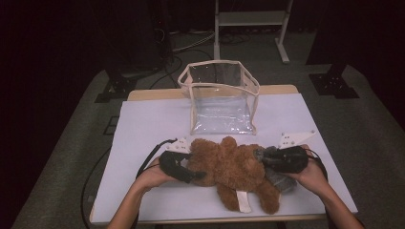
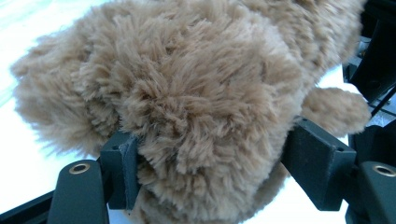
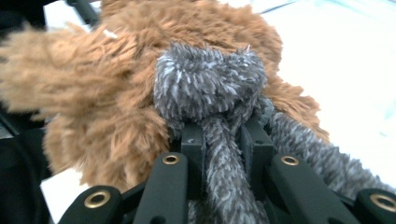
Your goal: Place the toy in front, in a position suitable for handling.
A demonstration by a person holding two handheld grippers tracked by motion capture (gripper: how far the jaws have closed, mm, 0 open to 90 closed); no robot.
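A brown plush teddy bear (image 1: 234,167) lies on the white table top (image 1: 148,124) near its front edge. My left gripper (image 1: 196,175) holds one end of it: in the left gripper view the brown fur (image 2: 196,84) bulges between the two black pads, which press into it from both sides (image 2: 215,172). At the bear's other end my right gripper (image 1: 260,157) is shut on a grey fuzzy scarf (image 3: 210,84), a strand of it pinched between the jaws (image 3: 223,140). More of the grey scarf (image 1: 279,181) lies under my right hand.
A clear plastic bag with cream trim (image 1: 220,95) stands open-topped behind the bear, at the table's middle back. A white label (image 1: 243,201) sticks out from the bear toward the front edge. A metal stand (image 1: 250,19) is on the floor beyond the table.
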